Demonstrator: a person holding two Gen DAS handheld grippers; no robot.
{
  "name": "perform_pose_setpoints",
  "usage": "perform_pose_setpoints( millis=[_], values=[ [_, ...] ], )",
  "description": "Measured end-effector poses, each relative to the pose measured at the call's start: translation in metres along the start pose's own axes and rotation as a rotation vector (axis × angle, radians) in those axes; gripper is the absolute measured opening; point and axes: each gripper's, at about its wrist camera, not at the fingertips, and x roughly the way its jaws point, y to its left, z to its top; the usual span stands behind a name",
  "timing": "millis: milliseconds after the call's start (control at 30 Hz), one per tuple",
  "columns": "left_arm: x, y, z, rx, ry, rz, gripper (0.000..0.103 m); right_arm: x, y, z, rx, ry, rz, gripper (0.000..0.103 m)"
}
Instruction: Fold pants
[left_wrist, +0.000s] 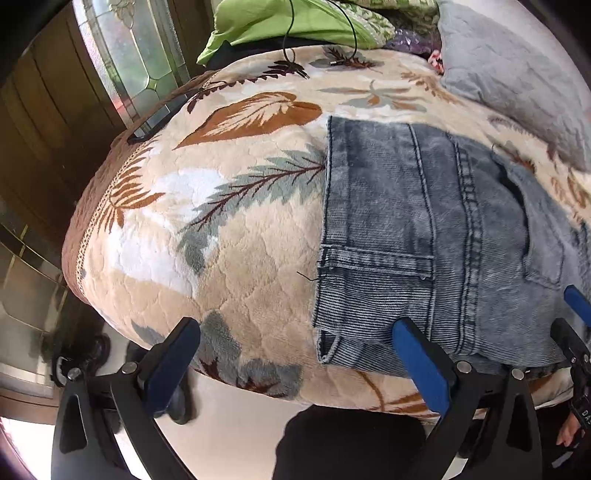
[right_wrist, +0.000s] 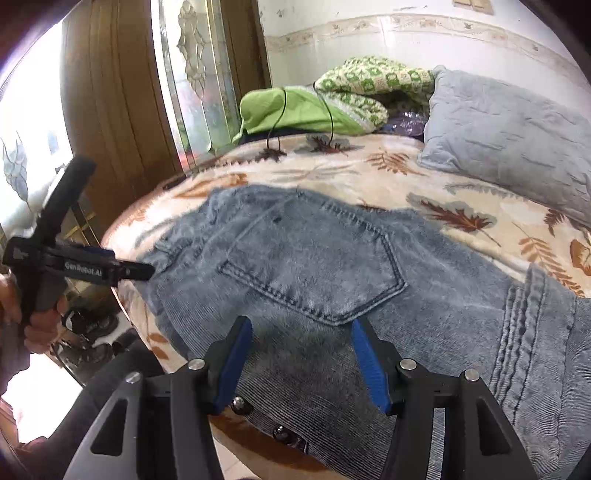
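I'm looking down at the bed (left_wrist: 229, 258), covered in a cream blanket with brown and grey leaf prints, and the pants (right_wrist: 314, 258), a pair of washed blue jeans, lie spread flat across it near the front edge. From my right wrist view the back pocket (right_wrist: 314, 258) faces up, dead centre, with the waistband buttons at the near edge under my right tool (right_wrist: 301, 363). That right tool has its blue pads standing apart over the denim, nothing pinched between them, the cloth lying slack below. Over on the left wrist view, my left tool (left_wrist: 297, 363) is spread wide: one pad sits over the bare blanket, the other hangs over the hem end of the jeans, and I see no fabric caught between them. The folded leg ends show a stitched cuff and a loose black thread (left_wrist: 308, 276) at the edge. A person's hand (right_wrist: 33, 325) grips the handle of the left tool at the left edge of the right view. Up at the head of the bed there's a grey pillow (right_wrist: 517, 147), a green cloth (right_wrist: 295, 110) and a green-and-white patterned blanket (right_wrist: 369, 81). A black cable (left_wrist: 351, 26) trails over the green cloth onto the blanket.
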Motion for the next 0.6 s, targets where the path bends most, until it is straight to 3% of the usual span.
perform_pose_setpoints(
  millis=[200, 300, 400, 600],
  values=[
    [0.005, -0.006, -0.005, 0.042, -0.005, 0.043, 0.103, 0.01, 0.002, -0.008, -0.037, 0.049, -0.009, 0.061],
    [0.003, 0.001, -0.009, 0.015, 0.017, 0.021, 0.103, 0.011, 0.001, -0.009, -0.026, 0.054, -0.001, 0.061],
    [-0.002, 0.02, -0.018, -0.08, 0.038, -0.07, 0.103, 0.01, 0.001, -0.009, -0.025, 0.058, 0.0, 0.061],
    [-0.006, 0.058, -0.039, -0.328, 0.071, -0.324, 0.103, 0.01, 0.001, -0.009, -0.022, 0.065, -0.001, 0.061]
  ],
)
